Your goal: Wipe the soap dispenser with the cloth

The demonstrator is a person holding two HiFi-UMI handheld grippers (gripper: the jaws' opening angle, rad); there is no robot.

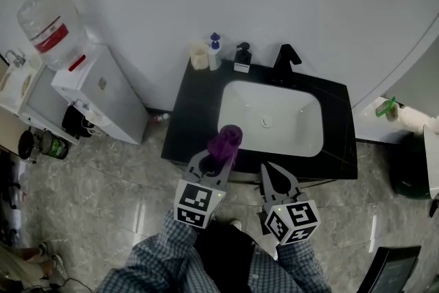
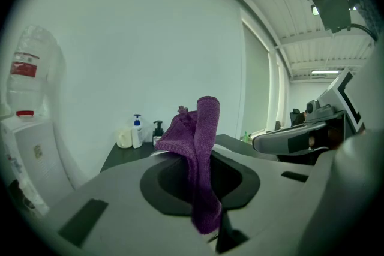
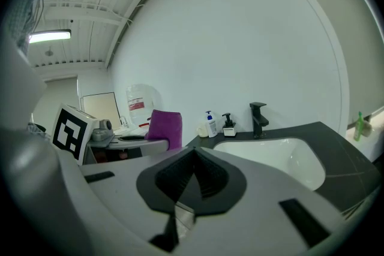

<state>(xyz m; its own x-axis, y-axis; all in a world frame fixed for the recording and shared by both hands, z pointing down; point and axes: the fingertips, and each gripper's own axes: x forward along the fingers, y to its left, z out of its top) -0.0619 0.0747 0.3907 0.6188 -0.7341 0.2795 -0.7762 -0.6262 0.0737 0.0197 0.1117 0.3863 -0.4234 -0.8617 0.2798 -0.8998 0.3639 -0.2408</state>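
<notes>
**Two tools, one cloth (image 2: pixel 201 141)**

Left tool (image 1: pixel 218 160) clamps the purple cloth, which hides its tips. Right tool (image 3: pixel 193 157) is closed, empty. Three containers stand at the desk's (image 1: pixel 197 121) back edge, too small for detail: cup (image 1: pixel 199 55), blue-capped bottle (image 1: pixel 215 51), black dispenser (image 1: pixel 242 57), well apart from the cloth.

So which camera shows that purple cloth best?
The left gripper view: the cloth fills its centre, close up, clamped in the jaws of the left gripper. The head view shows it from above as a small purple bundle at that gripper's tip. The right gripper view catches it small, off to the left.
</notes>
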